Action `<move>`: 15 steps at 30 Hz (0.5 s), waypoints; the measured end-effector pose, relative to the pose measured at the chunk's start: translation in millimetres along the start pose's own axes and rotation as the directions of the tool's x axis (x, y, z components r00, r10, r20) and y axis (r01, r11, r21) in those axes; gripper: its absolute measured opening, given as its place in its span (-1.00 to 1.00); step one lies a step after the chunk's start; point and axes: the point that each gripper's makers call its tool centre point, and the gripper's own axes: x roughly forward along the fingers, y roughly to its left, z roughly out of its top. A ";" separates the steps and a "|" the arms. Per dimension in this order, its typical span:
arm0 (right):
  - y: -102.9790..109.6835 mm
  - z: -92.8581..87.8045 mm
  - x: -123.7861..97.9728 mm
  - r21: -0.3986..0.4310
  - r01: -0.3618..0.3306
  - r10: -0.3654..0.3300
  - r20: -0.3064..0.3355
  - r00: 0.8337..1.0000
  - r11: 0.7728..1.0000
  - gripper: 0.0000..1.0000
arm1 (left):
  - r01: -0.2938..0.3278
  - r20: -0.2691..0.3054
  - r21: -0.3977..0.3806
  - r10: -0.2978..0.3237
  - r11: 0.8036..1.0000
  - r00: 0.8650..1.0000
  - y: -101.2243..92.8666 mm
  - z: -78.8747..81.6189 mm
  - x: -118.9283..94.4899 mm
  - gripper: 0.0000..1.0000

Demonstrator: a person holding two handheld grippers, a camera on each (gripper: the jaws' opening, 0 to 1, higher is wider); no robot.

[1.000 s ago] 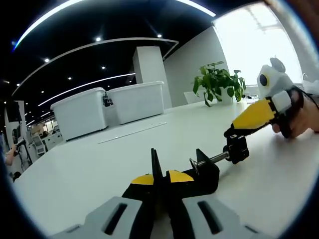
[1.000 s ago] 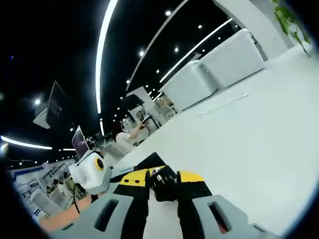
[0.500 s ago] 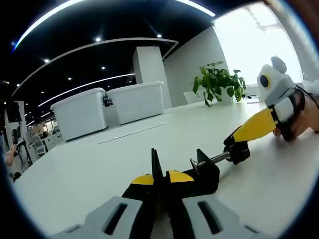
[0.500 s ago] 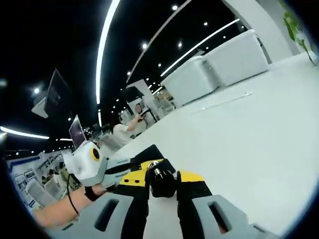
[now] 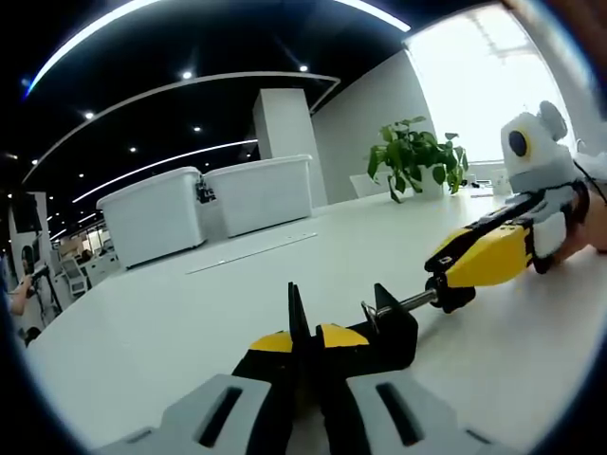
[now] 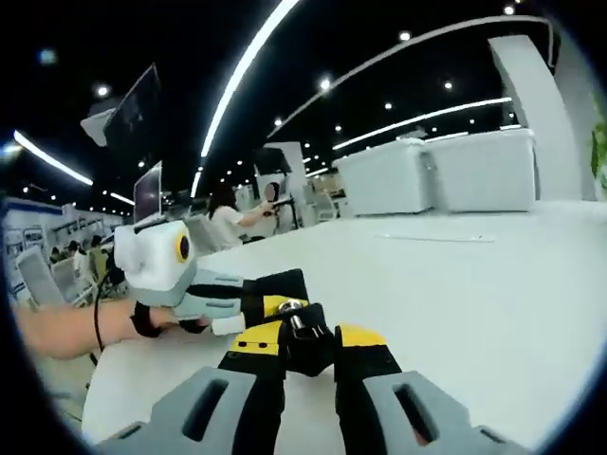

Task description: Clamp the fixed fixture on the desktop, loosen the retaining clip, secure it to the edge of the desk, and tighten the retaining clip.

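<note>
Your left hand-held gripper (image 5: 302, 343) grips the black fixture (image 5: 375, 332) on the counter (image 5: 171, 313); your right hand-held gripper (image 6: 303, 339) pinches its screw knob (image 6: 302, 327). Loosening step: next, judge turning the knob.

Bright window (image 5: 493, 85) glare, dark ceiling, perhaps slightly soft edges.

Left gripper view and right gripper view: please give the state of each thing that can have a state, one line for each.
Left gripper: shut on the clamp.
Right gripper: shut on the screw knob.
Clamp: lying on the white desk, not yet at the desk edge.
Screw knob: held between the right fingers.
Storage bins: lids closed.
</note>
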 end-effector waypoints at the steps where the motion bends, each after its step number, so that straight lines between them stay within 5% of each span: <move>1: -0.6 0.2 0.5 0.001 0.000 0.000 0.000 1.000 1.000 -0.63 | -0.001 0.000 0.000 0.001 1.000 1.000 0.1 0.0 -0.1 -0.85; 7: -2.9 2.0 2.2 -0.069 0.008 -0.008 0.002 1.000 0.998 -0.63 | -0.002 -0.001 0.000 0.002 1.000 1.000 0.3 -0.1 -0.2 -0.85; 15: -0.1 4.1 3.8 -0.259 0.024 -0.023 0.005 1.000 0.965 -0.63 | -0.008 -0.002 -0.001 0.008 1.000 1.000 1.4 -0.3 -0.1 -0.85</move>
